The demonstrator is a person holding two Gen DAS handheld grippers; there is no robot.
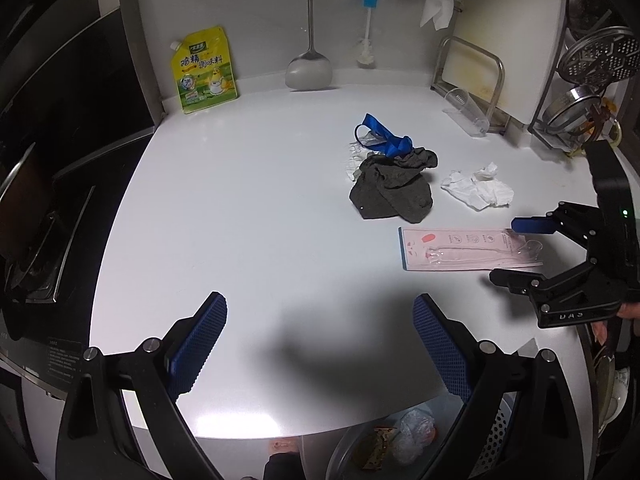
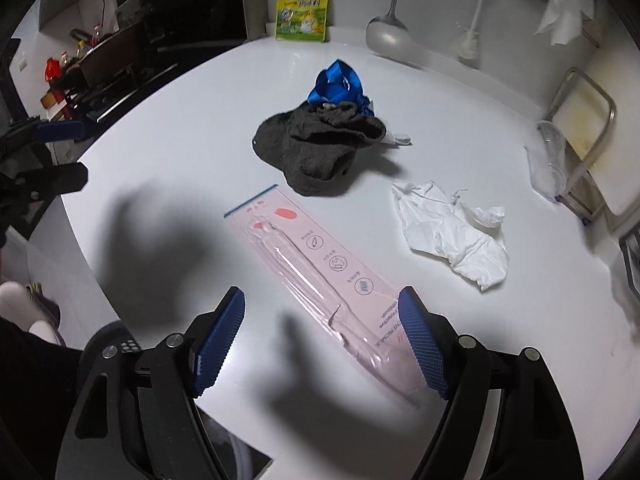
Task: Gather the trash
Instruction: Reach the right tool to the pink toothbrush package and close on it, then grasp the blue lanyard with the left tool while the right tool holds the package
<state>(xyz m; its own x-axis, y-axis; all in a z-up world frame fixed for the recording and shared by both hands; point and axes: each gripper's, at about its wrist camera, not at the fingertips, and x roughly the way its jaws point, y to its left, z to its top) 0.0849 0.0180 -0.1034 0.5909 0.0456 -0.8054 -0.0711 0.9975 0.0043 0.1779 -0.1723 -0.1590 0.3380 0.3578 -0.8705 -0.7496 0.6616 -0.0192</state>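
A pink toothbrush package [image 1: 468,249] [image 2: 320,280] lies flat on the white counter [image 1: 260,208]. A crumpled white tissue [image 1: 478,186] [image 2: 452,232] lies beside it. A dark grey cloth [image 1: 390,190] [image 2: 320,148] with a blue strap [image 1: 386,136] [image 2: 340,82] sits mid-counter. My right gripper [image 2: 322,334] [image 1: 508,250] is open, its jaws on either side of the package's near end, just above it. My left gripper [image 1: 320,344] [image 2: 60,156] is open and empty over the bare front of the counter.
A trash bin [image 1: 400,444] with wrappers stands below the counter's front edge. A yellow seasoning pouch [image 1: 204,70], spatula [image 1: 308,68], brush [image 1: 366,52], cutting board rack [image 1: 480,80], a clear cup [image 1: 466,112] and dish rack [image 1: 580,92] line the back and right. A stove [image 1: 36,220] is left.
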